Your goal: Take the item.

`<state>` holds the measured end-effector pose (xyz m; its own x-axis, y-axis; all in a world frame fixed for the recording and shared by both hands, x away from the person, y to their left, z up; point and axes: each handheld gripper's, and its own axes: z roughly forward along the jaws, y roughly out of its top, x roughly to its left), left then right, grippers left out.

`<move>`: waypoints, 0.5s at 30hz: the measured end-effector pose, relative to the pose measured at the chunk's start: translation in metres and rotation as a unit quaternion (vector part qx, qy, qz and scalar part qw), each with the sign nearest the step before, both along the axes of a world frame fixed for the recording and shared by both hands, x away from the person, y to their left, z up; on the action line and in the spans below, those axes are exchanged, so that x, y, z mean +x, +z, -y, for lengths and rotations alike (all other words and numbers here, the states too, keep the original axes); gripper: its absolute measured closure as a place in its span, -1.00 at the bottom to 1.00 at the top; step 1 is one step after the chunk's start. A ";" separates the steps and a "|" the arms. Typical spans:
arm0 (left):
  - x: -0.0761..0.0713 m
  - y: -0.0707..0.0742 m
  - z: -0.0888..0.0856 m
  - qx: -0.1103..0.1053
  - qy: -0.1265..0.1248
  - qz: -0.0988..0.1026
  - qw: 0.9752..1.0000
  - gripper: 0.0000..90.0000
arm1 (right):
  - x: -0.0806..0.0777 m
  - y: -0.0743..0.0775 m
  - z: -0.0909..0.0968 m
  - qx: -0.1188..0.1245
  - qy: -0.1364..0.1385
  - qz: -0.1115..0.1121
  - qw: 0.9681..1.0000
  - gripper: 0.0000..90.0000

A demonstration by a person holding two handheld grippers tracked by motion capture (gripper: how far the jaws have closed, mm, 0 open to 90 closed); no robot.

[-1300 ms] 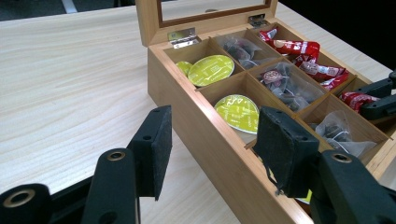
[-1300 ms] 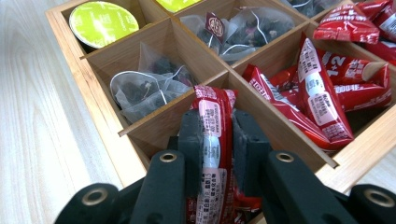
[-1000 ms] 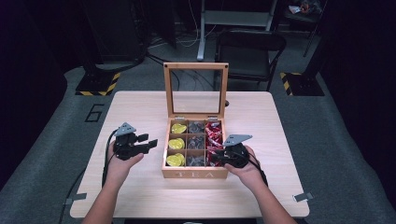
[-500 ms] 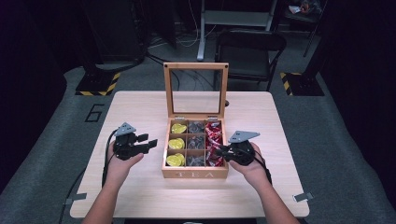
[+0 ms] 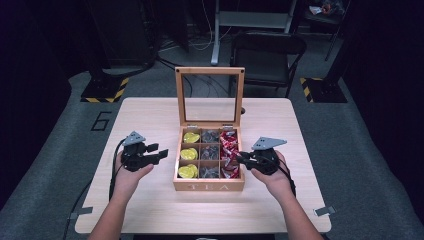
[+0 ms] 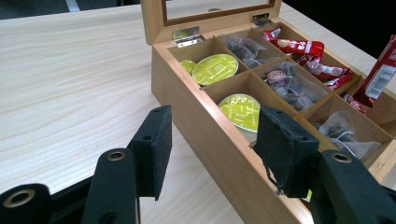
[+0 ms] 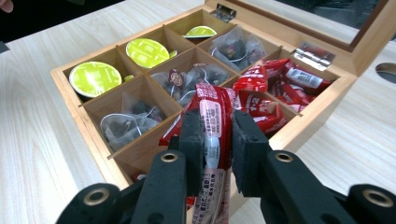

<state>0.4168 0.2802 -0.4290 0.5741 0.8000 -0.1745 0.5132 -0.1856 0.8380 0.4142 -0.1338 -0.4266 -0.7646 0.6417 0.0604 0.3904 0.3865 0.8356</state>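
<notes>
Currently, status per item:
right claw (image 7: 218, 140): clenched on a red sachet (image 7: 212, 116), pads pinching its lower half; sachet stands upright between the jaws, top end toward the box.
red sachet, place: lifted just above the red column of the wooden tea box (image 5: 209, 186), at roughly 3 o'clock of the box in the high view; right claw (image 5: 244, 159) sits just off that edge.
left claw (image 6: 210, 154): released, nothing between the pads; hovers over the tabletop (image 5: 150, 115) at 9 o'clock of the box, close to its side wall.
box contents: green capsules (image 7: 95, 78) in the 9 o'clock column, clear tea bags (image 7: 127, 120) in the middle, more red sachets (image 7: 285, 79) at 3 o'clock.
lid (image 5: 210, 95): stands open at 12 o'clock, out of the way.
step, my read: pulling one sachet out of the box.
how to do it well: lift straight up until the sachet clears the divider, keep the pinch firm, don't drag neighbours out; left claw could steady the box if it shifts.
</notes>
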 end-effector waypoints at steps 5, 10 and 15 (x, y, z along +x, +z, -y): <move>0.000 0.000 0.000 0.001 0.001 -0.001 1.000 0.02 | 0.001 0.005 0.008 0.005 -0.008 0.007 1.000 0.69; 0.000 0.000 -0.001 0.000 0.001 -0.002 1.000 0.02 | 0.001 0.011 0.020 0.015 -0.025 0.011 1.000 0.69; 0.000 -0.001 -0.001 -0.001 0.005 0.001 1.000 0.02 | 0.002 0.015 0.030 0.021 -0.037 0.016 0.999 0.69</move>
<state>0.4170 0.2811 -0.4297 0.5665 0.8052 -0.1753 0.5141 -0.1790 0.8389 0.4166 -0.1635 -0.4116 -0.7172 0.6937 0.0660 0.3900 0.3212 0.8630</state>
